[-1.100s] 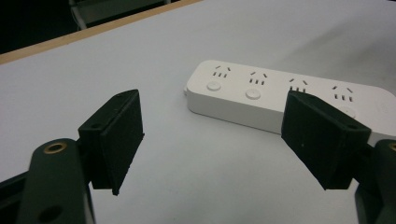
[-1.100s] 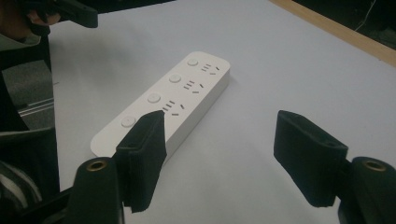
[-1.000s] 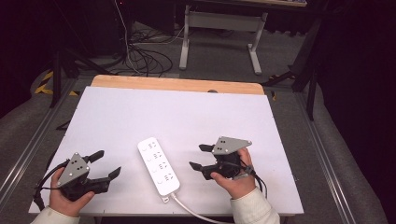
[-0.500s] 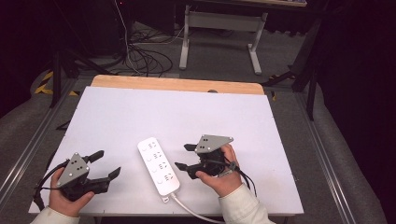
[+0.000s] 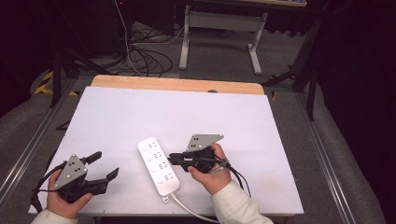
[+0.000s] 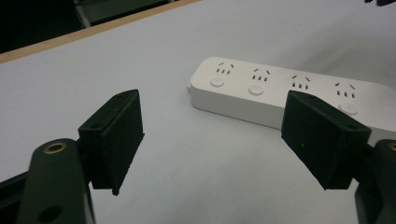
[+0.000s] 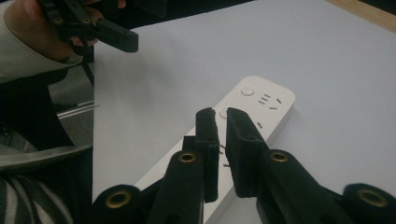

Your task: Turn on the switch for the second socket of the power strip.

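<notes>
Two grippers are over the white table (image 5: 140,112). The power strip (image 5: 158,164) lies near the front edge, between them. The right gripper (image 5: 172,158) hangs just over the strip's right side — its jaws almost pressed together, holding nothing. The left gripper (image 5: 106,165) stays apart at the near left, jaws spread wide.

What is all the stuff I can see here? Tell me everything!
Power strip: one, white, four sockets with round buttons, near edge of the table between the grippers.
Power strip cord: one, white, trailing off the near edge.
Table: one, white top with a wooden far edge.
Floor cables: a black tangle beyond the table.
Metal stand: one, grey, on the floor beyond the table.
Left gripper: one, black with grey plate, near left corner, jaws wide apart.
Right gripper: one, black with grey plate, over the strip, jaws almost closed, nothing between them.
Hands: two, white sleeves.
</notes>
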`<state>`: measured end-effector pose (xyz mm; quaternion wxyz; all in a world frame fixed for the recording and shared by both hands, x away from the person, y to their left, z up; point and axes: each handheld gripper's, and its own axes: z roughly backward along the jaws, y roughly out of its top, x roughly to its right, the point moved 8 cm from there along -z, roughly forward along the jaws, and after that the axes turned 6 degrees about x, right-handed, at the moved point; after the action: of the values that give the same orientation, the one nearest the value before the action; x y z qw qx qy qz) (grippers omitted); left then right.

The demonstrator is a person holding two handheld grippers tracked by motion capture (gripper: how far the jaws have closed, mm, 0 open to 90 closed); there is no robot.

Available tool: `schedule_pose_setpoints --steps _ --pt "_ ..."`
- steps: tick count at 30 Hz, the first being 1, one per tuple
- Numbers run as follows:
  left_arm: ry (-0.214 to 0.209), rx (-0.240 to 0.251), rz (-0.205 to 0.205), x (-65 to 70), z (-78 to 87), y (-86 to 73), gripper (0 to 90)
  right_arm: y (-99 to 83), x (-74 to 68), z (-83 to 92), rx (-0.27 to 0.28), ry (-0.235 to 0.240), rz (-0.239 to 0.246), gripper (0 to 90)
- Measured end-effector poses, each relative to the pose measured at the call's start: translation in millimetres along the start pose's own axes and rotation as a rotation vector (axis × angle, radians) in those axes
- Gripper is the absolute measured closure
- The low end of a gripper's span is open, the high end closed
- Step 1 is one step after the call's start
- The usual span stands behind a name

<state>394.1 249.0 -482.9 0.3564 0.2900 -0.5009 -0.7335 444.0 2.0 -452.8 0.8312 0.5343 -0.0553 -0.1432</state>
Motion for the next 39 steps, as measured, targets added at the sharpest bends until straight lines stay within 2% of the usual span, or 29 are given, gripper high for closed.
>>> schedule_pose_setpoints --steps 1,5,13,26,39 --pt "0.004 -0.001 -0.002 -0.6 1.0 -0.4 21.8 -0.8 -0.4 -7.7 -0.015 0.007 0.015 86.9" --pt "0.014 -0.003 -0.001 -1.1 3.9 -1.8 21.8 -2.3 -3.0 -19.3 -0.03 0.03 0.015 90.0" --pt "0.02 -0.006 0.002 -1.5 6.1 -3.0 21.8 -8.4 -8.1 -43.4 -0.055 0.066 0.014 90.0" --pt "0.018 -0.008 0.003 -1.9 5.3 -3.2 21.8 -20.2 -9.5 -64.0 -0.098 0.05 0.015 90.0" --pt "0.02 -0.01 0.004 -2.0 5.0 -3.2 21.8 -28.4 -11.3 -73.1 -0.126 0.041 0.032 90.0"
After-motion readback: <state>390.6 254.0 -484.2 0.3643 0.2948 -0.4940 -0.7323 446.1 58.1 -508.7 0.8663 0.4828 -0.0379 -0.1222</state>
